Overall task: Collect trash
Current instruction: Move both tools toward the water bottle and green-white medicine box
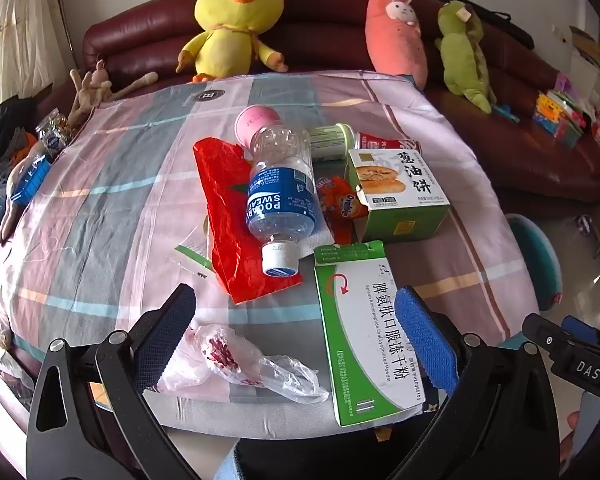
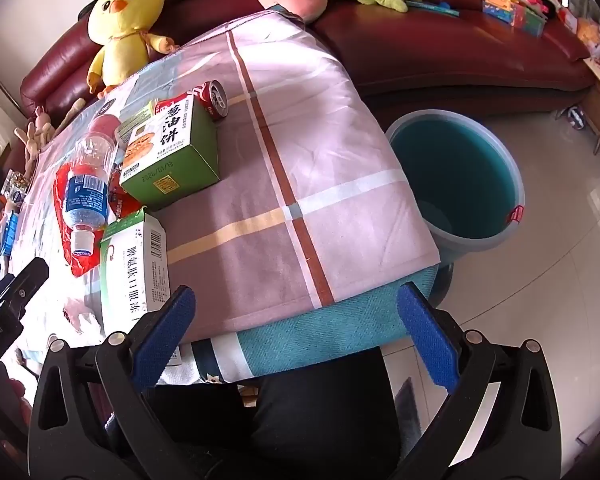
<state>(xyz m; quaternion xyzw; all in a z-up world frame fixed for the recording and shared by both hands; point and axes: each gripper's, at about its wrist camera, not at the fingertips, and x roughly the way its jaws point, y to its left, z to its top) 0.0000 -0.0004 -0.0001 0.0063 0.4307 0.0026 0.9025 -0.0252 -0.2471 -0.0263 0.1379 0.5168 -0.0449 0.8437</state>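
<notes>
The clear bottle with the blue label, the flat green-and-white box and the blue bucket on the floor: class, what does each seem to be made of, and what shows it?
The clear bottle with the blue label: thin glossy plastic, see-through with dimpled walls. The flat green-and-white box: printed card, with a torn flap and creased folds. The blue bucket: probably moulded plastic, smooth with a pale rim.

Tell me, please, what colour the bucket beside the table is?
Teal-blue bucket, shown best in the right wrist view.

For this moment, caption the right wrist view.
Open right claw hovers over the table edge, empty teal bucket beside it.
</notes>
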